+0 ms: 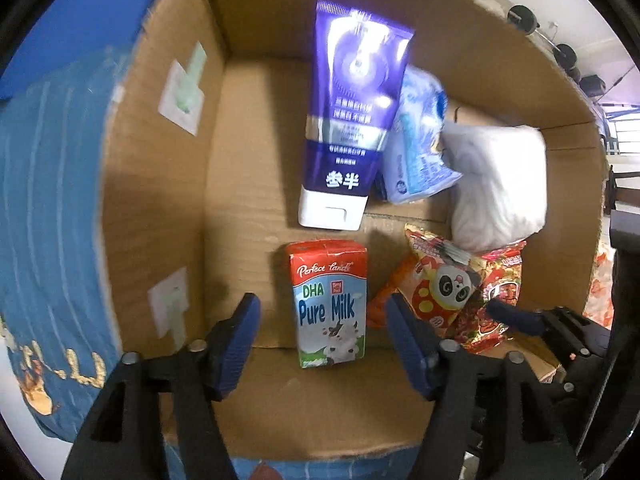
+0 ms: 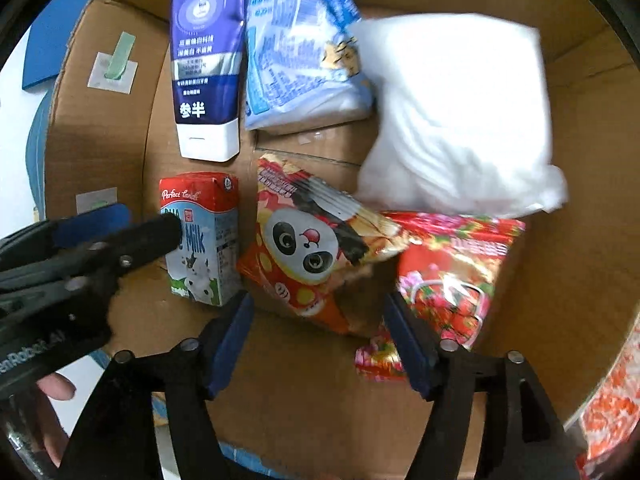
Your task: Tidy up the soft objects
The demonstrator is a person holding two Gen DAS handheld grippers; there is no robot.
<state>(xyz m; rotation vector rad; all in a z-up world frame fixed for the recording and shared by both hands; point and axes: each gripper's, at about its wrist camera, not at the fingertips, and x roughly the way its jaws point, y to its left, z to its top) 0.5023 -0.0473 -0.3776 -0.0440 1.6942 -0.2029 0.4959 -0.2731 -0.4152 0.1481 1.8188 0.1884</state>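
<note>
From my left wrist camera, my left gripper (image 1: 324, 340) points down into an open cardboard box (image 1: 248, 184), its 2 blue fingers (image 1: 236, 344) spread apart with nothing pressed between them; the Perfect Land DHA Pure Milk carton (image 1: 329, 304) lies on the box floor in the gap between them, released and untouched. Beyond the carton lies a purple and white toothpaste tube (image 1: 348, 120), cap end toward me, and just beside it on the right a light blue printed packet (image 1: 418, 140) leaning against a white soft pack (image 1: 500, 184). Below those sit a panda snack bag (image 1: 444, 284) and a red flowered bag (image 1: 500, 280), overlapping. My right gripper (image 1: 516, 316) shows at the right edge over the red bag. A blue patterned cloth (image 1: 52, 208) lies outside the box on the left. From my right wrist camera, my right gripper (image 2: 320, 340) also hangs over the box floor (image 2: 304, 396) with its 2 fingers (image 2: 412, 352) released and wide, gripping nothing; the lower corner of the panda snack bag (image 2: 320, 248) lies between the tips, and the red flowered bag (image 2: 456, 272) lies partly under the right finger. The milk carton (image 2: 204, 240) sits just left of the panda bag, partly hidden by my left gripper (image 2: 116, 224), which comes in from the left. The toothpaste tube (image 2: 206, 60), the light blue packet (image 2: 300, 56) and the white soft pack (image 2: 460, 112) fill the far half of the box, all lying side by side.
</note>
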